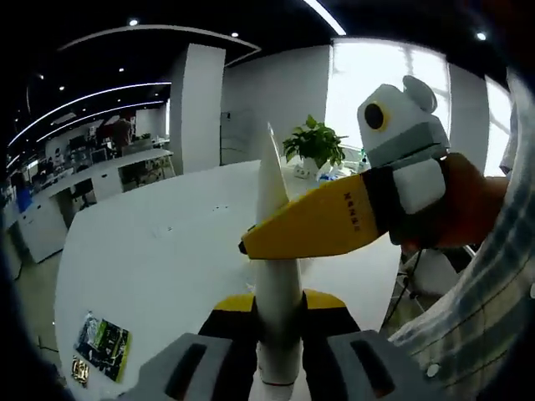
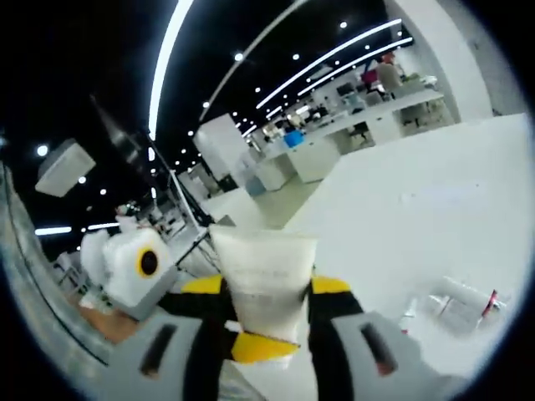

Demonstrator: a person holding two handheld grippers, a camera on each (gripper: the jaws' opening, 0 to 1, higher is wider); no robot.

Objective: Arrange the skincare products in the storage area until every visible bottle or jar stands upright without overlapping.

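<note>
**Both grippers clamped one white tube above the table**

The left gripper [image 1: 277,311] held a white plastic squeeze tube [image 1: 272,251], pointing toward 12 o'clock. The right gripper [image 1: 251,244] entered from 3 o'clock, its yellow jaws closed on the same tube, above the white round table [image 1: 150,251].

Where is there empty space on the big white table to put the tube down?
Lots of bare table lies between the tube and the green packet at the near edge. More bare top runs toward the far desks. It is busier by the plant and around the small bottles.
</note>
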